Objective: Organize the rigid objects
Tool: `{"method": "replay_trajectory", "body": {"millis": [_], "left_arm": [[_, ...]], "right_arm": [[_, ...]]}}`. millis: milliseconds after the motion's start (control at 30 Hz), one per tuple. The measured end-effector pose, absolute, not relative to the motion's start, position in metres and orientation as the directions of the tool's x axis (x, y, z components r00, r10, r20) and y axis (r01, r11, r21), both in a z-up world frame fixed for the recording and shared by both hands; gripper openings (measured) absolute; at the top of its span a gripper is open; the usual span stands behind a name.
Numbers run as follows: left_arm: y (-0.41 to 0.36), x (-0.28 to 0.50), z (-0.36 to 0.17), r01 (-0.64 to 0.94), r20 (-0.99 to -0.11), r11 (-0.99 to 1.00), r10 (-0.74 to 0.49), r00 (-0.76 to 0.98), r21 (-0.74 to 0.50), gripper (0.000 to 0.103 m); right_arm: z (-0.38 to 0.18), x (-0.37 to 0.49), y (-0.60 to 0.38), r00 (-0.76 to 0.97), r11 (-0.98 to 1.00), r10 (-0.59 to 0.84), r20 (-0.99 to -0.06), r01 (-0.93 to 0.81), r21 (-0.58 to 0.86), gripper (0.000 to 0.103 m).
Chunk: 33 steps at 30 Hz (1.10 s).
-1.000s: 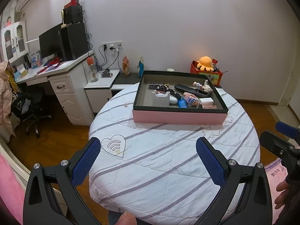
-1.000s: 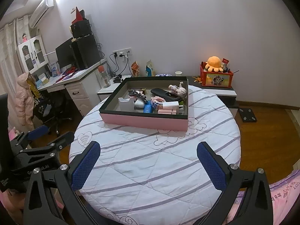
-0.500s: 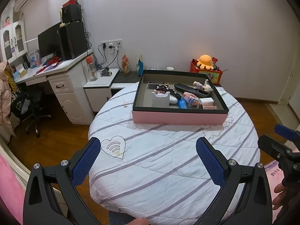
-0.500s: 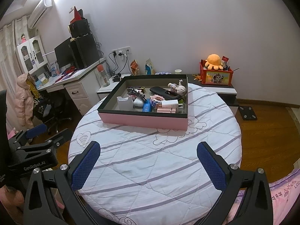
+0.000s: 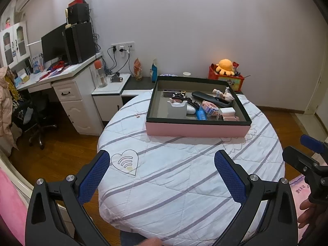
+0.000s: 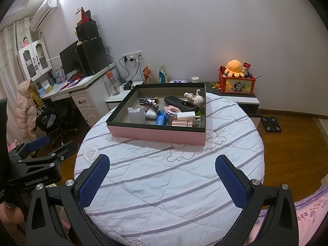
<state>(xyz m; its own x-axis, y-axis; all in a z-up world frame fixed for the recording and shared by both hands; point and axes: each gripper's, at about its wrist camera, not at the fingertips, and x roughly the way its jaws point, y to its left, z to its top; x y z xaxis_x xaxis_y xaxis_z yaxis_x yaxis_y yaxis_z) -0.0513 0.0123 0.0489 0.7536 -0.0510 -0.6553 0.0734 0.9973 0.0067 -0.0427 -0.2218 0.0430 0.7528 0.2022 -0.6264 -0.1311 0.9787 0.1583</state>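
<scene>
My left gripper (image 5: 160, 164): spread, empty, hanging short of the table.
My right gripper (image 6: 162, 165): spread, empty.
Tray (image 6: 155, 132): items piled together, unsorted, so I judge both free for reaching.

"GenRobot.AI" in white on black body of left gripper (image 6: 51, 150); other print unreadable.

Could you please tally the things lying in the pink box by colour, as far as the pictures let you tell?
In the pink box, clearly told apart:
Black: 2, remote, hair clip
White: 3, holder, mouse, small box
Blue: 1, blue item
Pink: 1, checkered block
Total: 7; others unclear.
</scene>
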Motion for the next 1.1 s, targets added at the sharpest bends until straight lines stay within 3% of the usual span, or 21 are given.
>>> {"method": "replay_trajectory", "body": {"millis": [1100], "left_arm": [[0.011, -0.058, 0.065, 0.08, -0.627, 0.997, -0.053, 0.777, 0.015, 0.103]], "right_arm": [[0.057, -0.041, -0.215, 0.764, 0.979, 0.202, -0.613, -0.14, 0.148, 0.103]]}}
